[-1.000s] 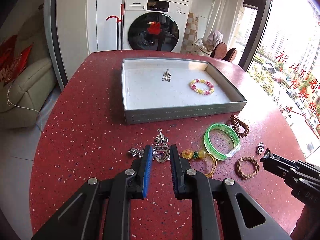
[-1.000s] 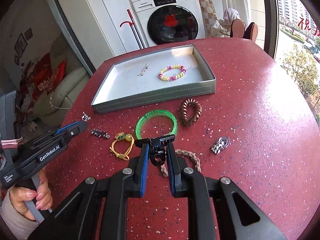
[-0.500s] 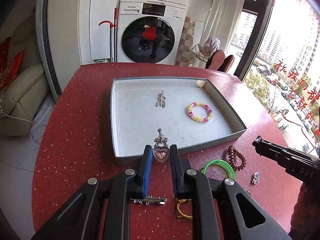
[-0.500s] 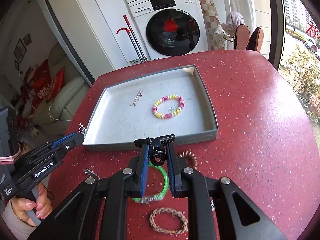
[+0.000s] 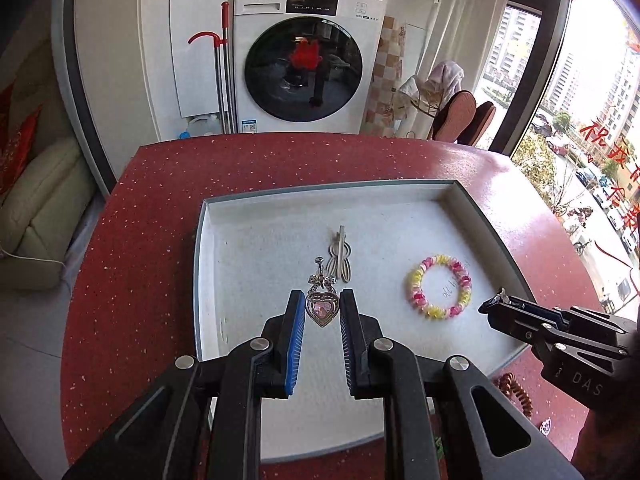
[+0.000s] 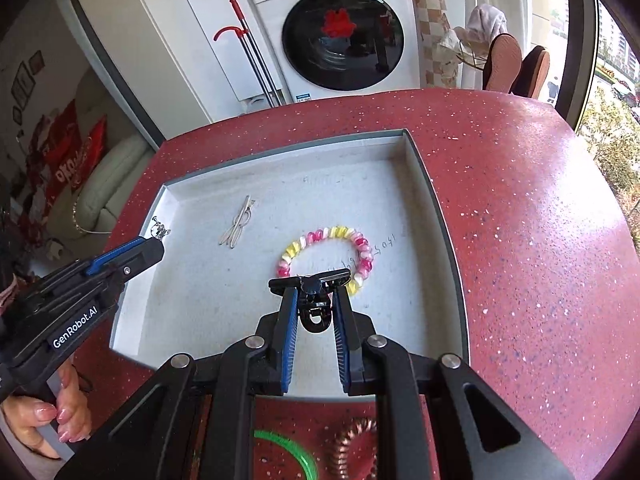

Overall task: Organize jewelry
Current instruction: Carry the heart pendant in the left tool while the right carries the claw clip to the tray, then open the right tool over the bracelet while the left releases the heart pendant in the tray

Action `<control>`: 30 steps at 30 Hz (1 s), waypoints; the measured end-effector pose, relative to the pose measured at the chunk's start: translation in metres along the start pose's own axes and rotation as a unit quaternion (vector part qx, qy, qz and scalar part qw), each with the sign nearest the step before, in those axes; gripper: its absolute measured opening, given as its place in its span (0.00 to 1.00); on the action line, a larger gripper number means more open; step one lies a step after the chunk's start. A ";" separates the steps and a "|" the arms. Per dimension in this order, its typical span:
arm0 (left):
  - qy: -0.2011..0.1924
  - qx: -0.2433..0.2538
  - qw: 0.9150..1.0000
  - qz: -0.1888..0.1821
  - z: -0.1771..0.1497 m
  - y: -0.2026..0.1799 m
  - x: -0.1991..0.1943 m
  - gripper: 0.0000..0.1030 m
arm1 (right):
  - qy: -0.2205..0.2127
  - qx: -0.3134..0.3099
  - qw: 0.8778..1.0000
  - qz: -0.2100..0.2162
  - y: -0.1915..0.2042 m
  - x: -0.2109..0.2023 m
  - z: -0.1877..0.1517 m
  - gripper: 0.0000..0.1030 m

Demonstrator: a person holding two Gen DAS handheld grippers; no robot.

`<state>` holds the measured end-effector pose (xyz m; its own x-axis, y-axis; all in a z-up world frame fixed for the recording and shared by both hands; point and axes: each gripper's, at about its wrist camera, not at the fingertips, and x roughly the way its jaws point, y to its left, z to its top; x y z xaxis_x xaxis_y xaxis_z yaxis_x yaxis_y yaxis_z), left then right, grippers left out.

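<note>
My left gripper [image 5: 321, 305] is shut on a silver heart pendant [image 5: 322, 309] with a pink stone, held over the grey tray [image 5: 200, 264]. My right gripper [image 6: 314, 300] is shut on a black hair clip [image 6: 316, 294] over the same tray [image 6: 444, 240], just in front of the pink and yellow bead bracelet [image 6: 326, 254]. The bracelet [image 5: 439, 292] and a silver hair clip [image 5: 340, 258] lie on the tray floor. The right gripper [image 5: 496, 305] reaches in at the right of the left wrist view. The left gripper [image 6: 156, 245] enters from the left of the right wrist view, the pendant's top [image 6: 160, 229] sticking out.
On the red speckled table in front of the tray lie a green bangle [image 6: 288, 452], a brown coil hair tie [image 6: 354, 448] and a small silver charm [image 5: 546, 426]. A person's hand [image 6: 60, 412] holds the left gripper's handle. A washing machine [image 5: 304, 68] stands beyond the table.
Both grippers have moved forward from above the loose jewellery to over the tray, the left carrying the heart pendant and the right the black hair clip. Neither grip has changed.
</note>
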<state>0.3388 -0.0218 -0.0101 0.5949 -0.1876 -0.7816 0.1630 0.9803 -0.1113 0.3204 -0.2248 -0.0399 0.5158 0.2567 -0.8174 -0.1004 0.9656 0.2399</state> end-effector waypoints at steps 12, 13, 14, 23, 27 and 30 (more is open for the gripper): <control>0.043 0.003 0.998 0.038 0.001 0.003 0.060 0.34 | 0.013 -0.019 0.999 -0.025 0.008 0.038 0.015 0.18; 0.046 0.005 0.998 0.042 0.000 0.002 0.062 0.34 | 0.014 -0.020 0.999 -0.027 0.008 0.039 0.014 0.18; 0.047 0.007 0.998 0.045 -0.001 0.001 0.065 0.34 | 0.015 -0.021 0.999 -0.029 0.008 0.041 0.013 0.19; 0.035 0.035 0.996 0.070 -0.005 -0.008 0.068 0.35 | 0.018 -0.029 0.999 -0.026 0.010 0.044 0.009 0.36; 0.039 0.032 0.996 0.069 -0.006 -0.009 0.067 0.35 | 0.013 -0.021 1.000 -0.016 0.009 0.038 0.010 0.56; 0.038 0.028 0.997 0.067 -0.006 -0.009 0.065 0.35 | 0.004 -0.009 1.000 0.000 0.006 0.031 0.012 0.62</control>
<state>0.3712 -0.0424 -0.0638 0.5535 -0.0472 -0.8315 0.1306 0.9910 0.0307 0.3456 -0.2111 -0.0577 0.5091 0.2570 -0.8215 -0.1160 0.9662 0.2304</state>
